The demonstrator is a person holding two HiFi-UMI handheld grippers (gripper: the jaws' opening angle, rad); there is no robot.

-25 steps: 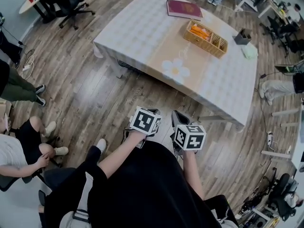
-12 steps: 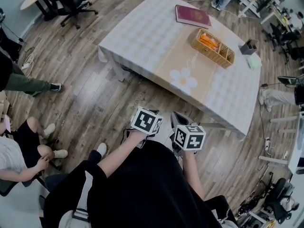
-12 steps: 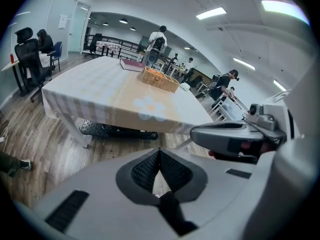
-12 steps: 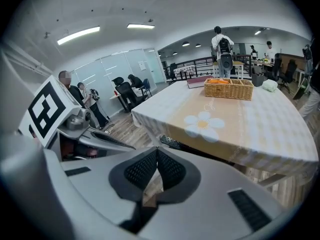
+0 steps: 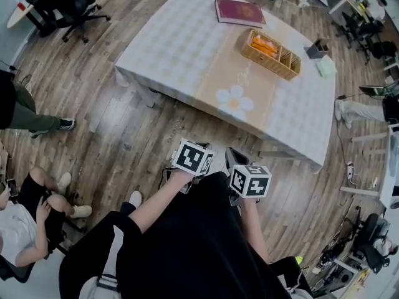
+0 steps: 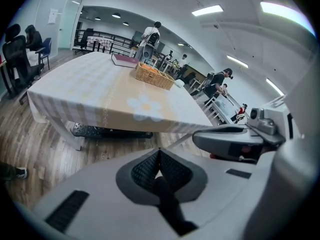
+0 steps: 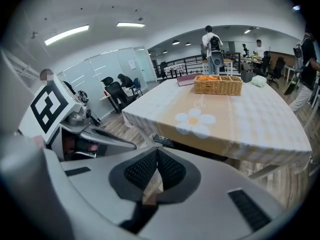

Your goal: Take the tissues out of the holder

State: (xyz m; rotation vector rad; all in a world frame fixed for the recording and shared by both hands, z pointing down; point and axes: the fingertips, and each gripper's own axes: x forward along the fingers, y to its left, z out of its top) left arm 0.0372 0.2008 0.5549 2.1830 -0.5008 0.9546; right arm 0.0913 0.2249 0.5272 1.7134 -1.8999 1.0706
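Table point(image 5: 181, 48) further left now; left claw point(image 6: 159, 153), right claw point(image 7: 157, 152) closed, gripper views only

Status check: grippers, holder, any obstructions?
Left gripper, right gripper both shut, empty. Dark holder at table's far edge, untouched. Wicker basket nearby, apart.

A maroon book point(image 5: 239, 12) lay near the table's point(image 5: 181, 48) far edge; a wicker basket point(image 5: 268, 62) sat toward its right edge.
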